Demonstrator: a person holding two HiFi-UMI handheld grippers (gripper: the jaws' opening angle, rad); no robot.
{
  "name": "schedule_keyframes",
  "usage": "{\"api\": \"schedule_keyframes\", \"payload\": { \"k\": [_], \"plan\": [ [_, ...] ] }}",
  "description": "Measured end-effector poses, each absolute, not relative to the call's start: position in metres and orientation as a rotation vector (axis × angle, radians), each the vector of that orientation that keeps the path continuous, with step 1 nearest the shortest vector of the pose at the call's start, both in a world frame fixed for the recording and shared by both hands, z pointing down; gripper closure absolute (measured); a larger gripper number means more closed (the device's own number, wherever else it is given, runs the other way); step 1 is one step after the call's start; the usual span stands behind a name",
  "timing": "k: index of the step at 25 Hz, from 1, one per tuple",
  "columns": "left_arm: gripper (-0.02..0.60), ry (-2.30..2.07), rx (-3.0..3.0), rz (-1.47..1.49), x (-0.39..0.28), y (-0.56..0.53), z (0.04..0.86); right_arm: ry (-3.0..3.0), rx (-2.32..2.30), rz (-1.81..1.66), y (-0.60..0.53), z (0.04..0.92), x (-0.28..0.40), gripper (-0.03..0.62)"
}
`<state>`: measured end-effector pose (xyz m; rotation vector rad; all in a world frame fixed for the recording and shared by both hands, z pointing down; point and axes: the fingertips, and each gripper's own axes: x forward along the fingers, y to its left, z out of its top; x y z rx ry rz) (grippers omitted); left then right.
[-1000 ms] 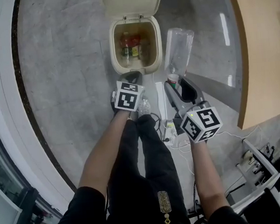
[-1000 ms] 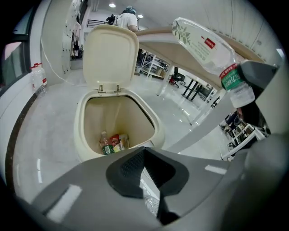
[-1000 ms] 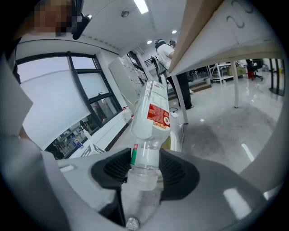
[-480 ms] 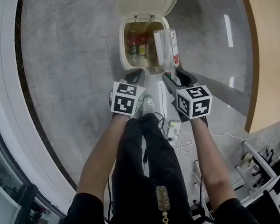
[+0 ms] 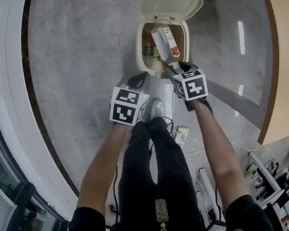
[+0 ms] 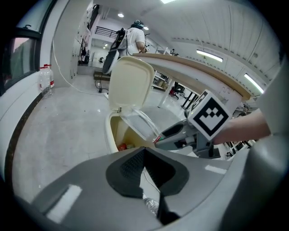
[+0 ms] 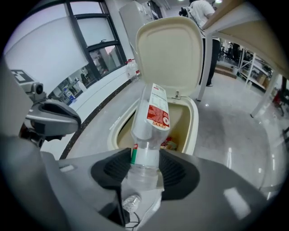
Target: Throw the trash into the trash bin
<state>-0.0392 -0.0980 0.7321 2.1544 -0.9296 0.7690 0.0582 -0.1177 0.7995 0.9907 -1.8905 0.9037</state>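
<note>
A clear plastic bottle with a red label is clamped at its neck in my right gripper. Its body points into the open cream trash bin, whose lid stands up behind. In the head view the bottle hangs over the bin's opening, and the right gripper is at the bin's near rim. Other trash lies inside. My left gripper is shut with nothing in it, just in front of the bin and to its left.
Grey floor lies all around the bin. The person's shoe and legs are between the grippers. White cables and a power strip lie near the feet. A wooden counter runs at the right, a white curved ledge at the left.
My right gripper has swung the bottle from the right of the bin to over its opening and tipped it inward. The left gripper has stayed by the bin's front.
</note>
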Motion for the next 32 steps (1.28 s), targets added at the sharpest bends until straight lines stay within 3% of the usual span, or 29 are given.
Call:
{"api": "schedule_keyframes", "payload": {
  "k": [12,25,26,27,29,32],
  "plan": [
    [0.581,-0.940,2.120,0.795,-0.060,-0.088,0.734,-1.823,0.927,0.830,-0.127,0.821,0.048,0.395],
    [0.580,-0.969,2.160,0.801,-0.032,-0.124,0.720,-1.996,1.002,0.877,-0.130,0.783,0.058,0.396],
    [0.580,-0.973,2.170,0.802,-0.031,-0.130,0.716,-2.012,1.020,0.872,-0.132,0.775,0.059,0.419],
    [0.580,-0.976,2.178,0.804,-0.030,-0.136,0.712,-2.024,1.041,0.861,-0.134,0.766,0.062,0.502],
    [0.580,-0.985,2.190,0.806,-0.028,-0.149,0.704,-2.052,1.081,0.853,-0.141,0.747,0.066,0.587],
    [0.580,-0.994,2.232,0.807,-0.024,-0.171,0.689,-2.103,1.139,0.864,-0.155,0.718,0.072,0.591]
  ]
}}
